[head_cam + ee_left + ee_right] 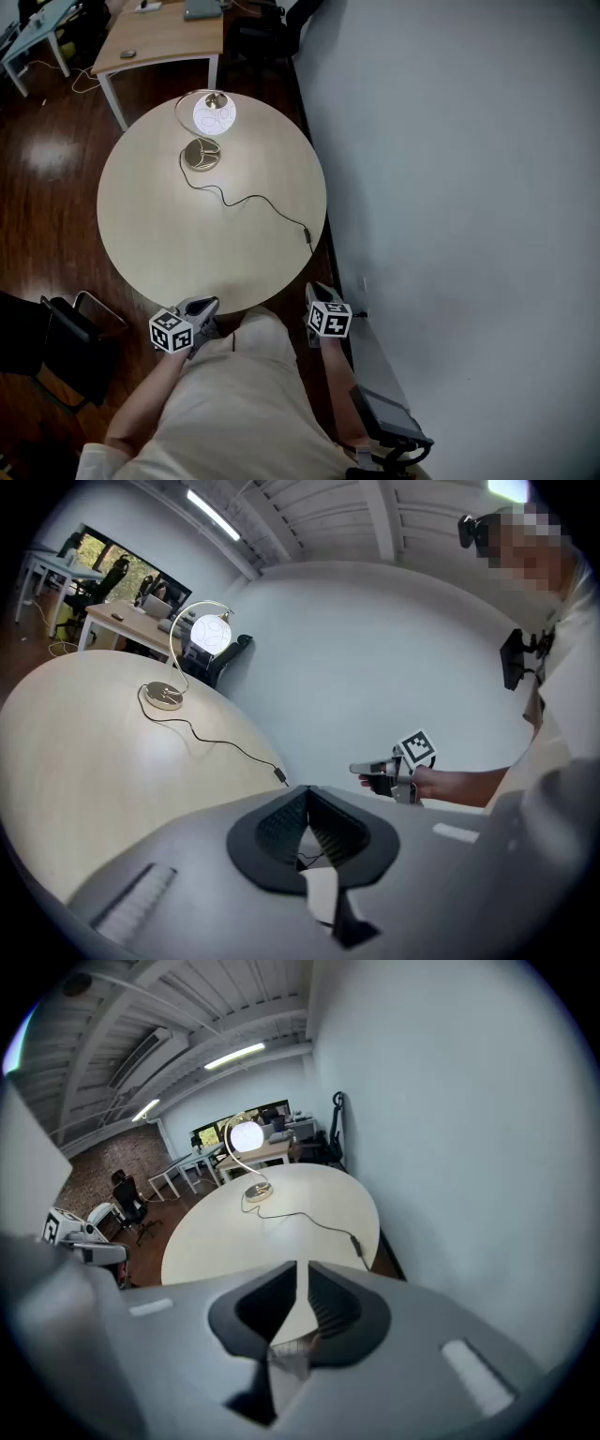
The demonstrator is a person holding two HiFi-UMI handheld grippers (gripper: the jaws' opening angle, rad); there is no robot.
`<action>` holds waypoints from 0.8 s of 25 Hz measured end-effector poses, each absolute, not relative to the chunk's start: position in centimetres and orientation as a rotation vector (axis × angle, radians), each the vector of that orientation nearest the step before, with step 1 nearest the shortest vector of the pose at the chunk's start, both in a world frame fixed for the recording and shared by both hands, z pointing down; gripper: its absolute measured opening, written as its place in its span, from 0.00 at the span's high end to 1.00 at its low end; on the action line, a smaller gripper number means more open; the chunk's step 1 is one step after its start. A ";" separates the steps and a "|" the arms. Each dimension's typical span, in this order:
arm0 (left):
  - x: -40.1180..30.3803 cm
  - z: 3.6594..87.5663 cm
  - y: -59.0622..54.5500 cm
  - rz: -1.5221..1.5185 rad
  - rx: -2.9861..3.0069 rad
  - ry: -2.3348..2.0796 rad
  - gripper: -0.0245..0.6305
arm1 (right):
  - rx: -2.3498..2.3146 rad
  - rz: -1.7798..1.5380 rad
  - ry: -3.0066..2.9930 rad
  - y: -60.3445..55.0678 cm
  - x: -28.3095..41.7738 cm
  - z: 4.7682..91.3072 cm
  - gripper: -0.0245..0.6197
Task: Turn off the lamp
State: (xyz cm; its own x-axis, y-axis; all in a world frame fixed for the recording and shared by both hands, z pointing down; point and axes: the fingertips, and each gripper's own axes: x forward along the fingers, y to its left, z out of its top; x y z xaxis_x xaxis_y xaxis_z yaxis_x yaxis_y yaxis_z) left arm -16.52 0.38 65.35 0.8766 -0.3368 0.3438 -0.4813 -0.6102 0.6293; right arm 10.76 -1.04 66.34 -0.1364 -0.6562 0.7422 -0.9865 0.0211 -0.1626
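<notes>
The lamp stands at the far side of the round table (159,234), its globe (214,114) lit above a round brass base (202,155). A black cord runs from the base to an inline switch (307,234) near the table's right edge. Both grippers hover at the near edge, far from the lamp. My left gripper (208,302) has its jaws together with nothing in them. My right gripper (314,289) shows a narrow gap between its jaws, with nothing in it. The switch (356,1241) lies ahead of the right gripper (302,1265), and the lit globe (210,634) is far ahead of the left gripper (307,789).
A grey wall (450,187) runs close along the table's right side. A wooden desk (164,37) stands behind the table. A black chair (66,347) is at the near left on the dark wood floor. A dark device (389,417) sits low by the wall.
</notes>
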 end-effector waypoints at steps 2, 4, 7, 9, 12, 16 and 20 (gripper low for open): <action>-15.6 65.4 -0.5 0.250 2.269 -0.589 0.96 | 1.658 0.941 -1.834 -2.8 11.9 66.9 0.89; -14.7 65.5 -1.5 0.258 2.255 -0.601 0.96 | 1.638 0.948 -1.831 -4.6 13.1 67.6 0.88; -13.3 66.0 -3.5 0.288 2.218 -0.646 0.96 | 1.596 0.953 -1.828 -7.8 15.2 69.5 0.84; -12.1 66.2 -4.6 0.311 2.192 -0.679 0.96 | 1.570 0.952 -1.814 -9.7 16.9 71.3 0.80; -10.3 65.9 -5.4 0.343 2.171 -0.720 0.96 | 1.536 0.951 -1.788 -12.1 19.4 74.2 0.77; -8.7 66.4 -6.3 0.380 2.141 -0.769 0.96 | 1.443 0.933 -1.800 -15.0 20.4 78.2 0.75; -7.4 66.6 -6.3 0.398 2.112 -0.808 0.96 | 1.356 0.946 -1.818 -16.6 20.0 81.2 0.74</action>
State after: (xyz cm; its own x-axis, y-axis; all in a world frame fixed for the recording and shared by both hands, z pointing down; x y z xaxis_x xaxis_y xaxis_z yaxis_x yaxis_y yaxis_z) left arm -7.40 -6.35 66.64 0.7441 -0.4088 0.5285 -0.6681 -0.4570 0.5871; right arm 20.04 -16.62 81.18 -0.2347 -0.4813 0.8445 -0.9678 0.1966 -0.1569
